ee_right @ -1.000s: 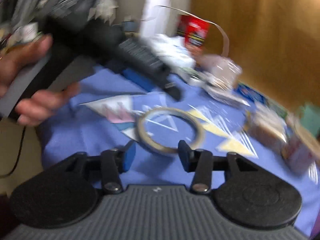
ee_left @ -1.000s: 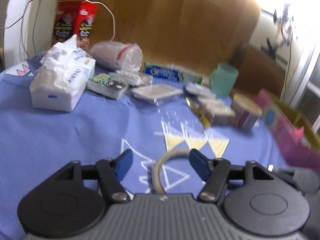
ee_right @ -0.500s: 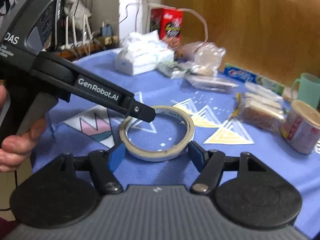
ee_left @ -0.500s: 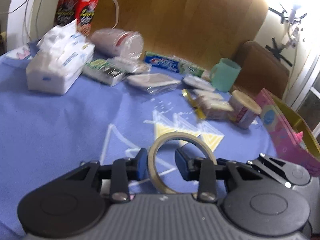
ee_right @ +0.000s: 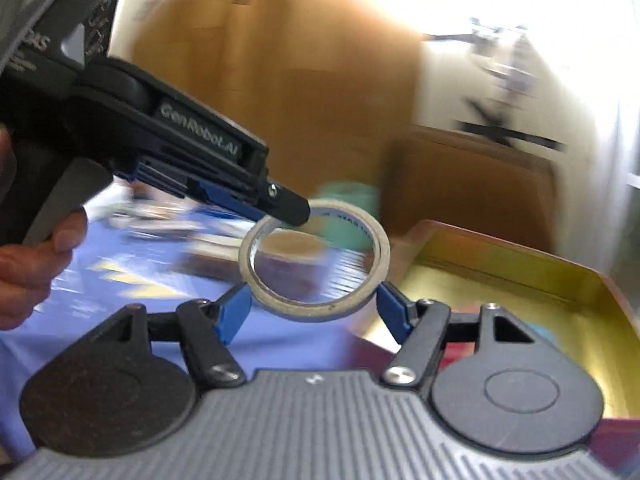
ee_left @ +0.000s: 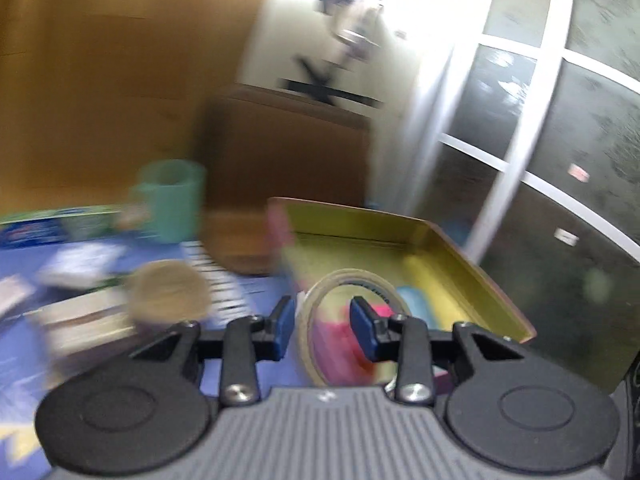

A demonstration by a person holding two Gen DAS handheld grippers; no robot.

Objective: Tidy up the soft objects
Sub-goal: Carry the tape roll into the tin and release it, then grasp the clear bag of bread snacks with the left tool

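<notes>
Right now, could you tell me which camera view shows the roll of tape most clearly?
The right wrist view: the tape roll shows as a whole, fairly sharp ring, lifted off the table, with the left gripper pinching its rim. In the left wrist view the tape roll is blurred, its lower part hidden behind the gripper body, in front of the yellow box.

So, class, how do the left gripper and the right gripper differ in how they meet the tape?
The left gripper pinches the wall of the tape, one finger inside the ring and one outside. The right gripper has its fingers either side of the whole ring. The left gripper's fingers sit close together, while the right gripper's are spread wide. Whether the right gripper touches the tape is unclear. Both have black bodies and blue fingers.
</notes>
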